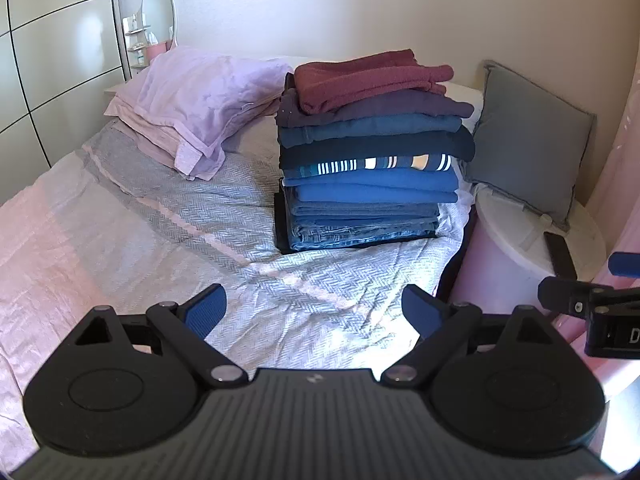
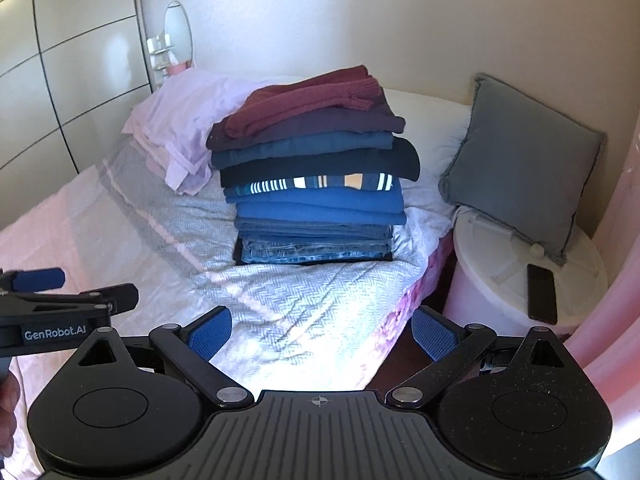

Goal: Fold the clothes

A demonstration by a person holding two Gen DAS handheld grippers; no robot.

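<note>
Tall stack of folded blue, navy, maroon clothes [image 1: 372, 152] on grey herringbone bedspread [image 1: 224, 216]; left gripper [image 1: 314, 310], right gripper [image 2: 322, 330] both spread wide, empty, hovering apart.

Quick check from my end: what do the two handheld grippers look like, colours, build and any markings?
Both match: the left gripper and right gripper have matte black linkage arms with silver pivot pins, round black hubs and a ribbed grey body. The fingers carry textured blue pads. Seen in the right view, the left gripper's side reads "GenRobot.AI" in white. No cables visible.
</note>
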